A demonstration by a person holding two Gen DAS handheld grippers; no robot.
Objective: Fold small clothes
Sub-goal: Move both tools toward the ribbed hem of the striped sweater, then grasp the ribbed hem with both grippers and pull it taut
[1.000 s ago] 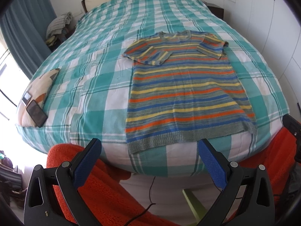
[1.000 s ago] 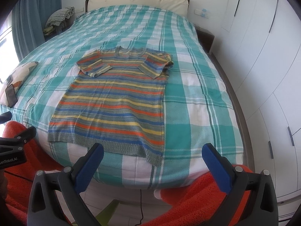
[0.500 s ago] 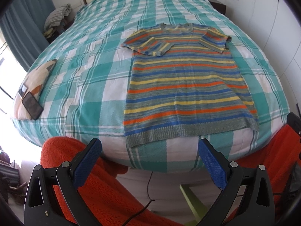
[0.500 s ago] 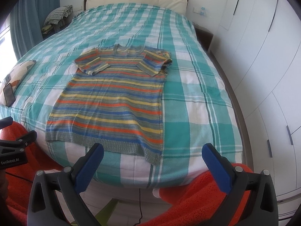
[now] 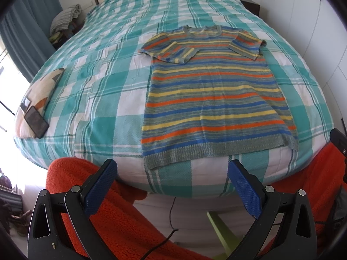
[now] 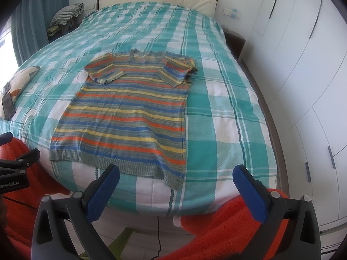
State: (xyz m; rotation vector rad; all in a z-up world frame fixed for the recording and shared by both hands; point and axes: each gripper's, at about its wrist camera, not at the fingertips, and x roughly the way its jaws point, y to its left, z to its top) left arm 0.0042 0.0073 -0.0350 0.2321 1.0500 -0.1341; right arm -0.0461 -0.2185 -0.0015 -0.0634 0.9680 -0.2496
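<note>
**Tongs poised at the foot of the bed, striped top waiting to be folded**

A striped knit short-sleeved top (image 5: 213,99) lies flat, front up, on the teal-and-white checked bedspread (image 5: 104,91), its grey ribbed hem along the foot edge of the bed and its neckline toward the headboard; both sleeves are already turned in over the chest. The left tongs (image 5: 172,176) hang wide apart and empty just short of the foot edge, nearest the hem's left corner; the right tongs (image 6: 175,181) are likewise wide and empty, lined up near the hem's right corner, which droops slightly over the edge. The step in hand appears to be the approach to the hem; done well, each pair would close on one hem corner through both knit layers, lift together and carry the hem evenly toward the neckline, so the stripes stay square; loose knit is likely to stretch and sag if one side leads. A phone (image 5: 35,124) rests on a cushion (image 5: 42,88) at the bed's left edge, well apart from the top.
</note>
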